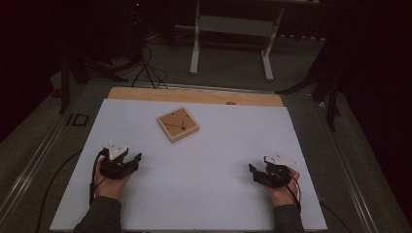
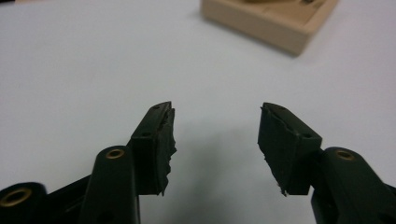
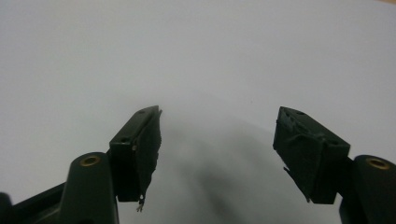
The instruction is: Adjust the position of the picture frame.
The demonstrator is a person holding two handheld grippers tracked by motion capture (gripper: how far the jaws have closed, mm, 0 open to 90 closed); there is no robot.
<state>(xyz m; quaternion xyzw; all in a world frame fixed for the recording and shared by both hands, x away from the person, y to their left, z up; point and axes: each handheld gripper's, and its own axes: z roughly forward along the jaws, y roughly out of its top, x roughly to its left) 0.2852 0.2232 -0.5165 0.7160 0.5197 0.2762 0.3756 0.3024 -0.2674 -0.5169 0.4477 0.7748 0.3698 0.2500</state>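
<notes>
My left tongs rest gaping and empty near the wooden box on the bench; my right tongs, likewise gaping, lie well apart from it.

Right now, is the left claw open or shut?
Open. In the left gripper view the left claw has its two black jaws spread wide with bare white table sheet between them, holding nothing.

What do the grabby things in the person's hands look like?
Both tongs, left and right, are black with a pale three-cornered plate on top. Each has two jaws with rough black pads and small brass-coloured rings. A black cable trails from each. The person wears dark sleeves.
</notes>
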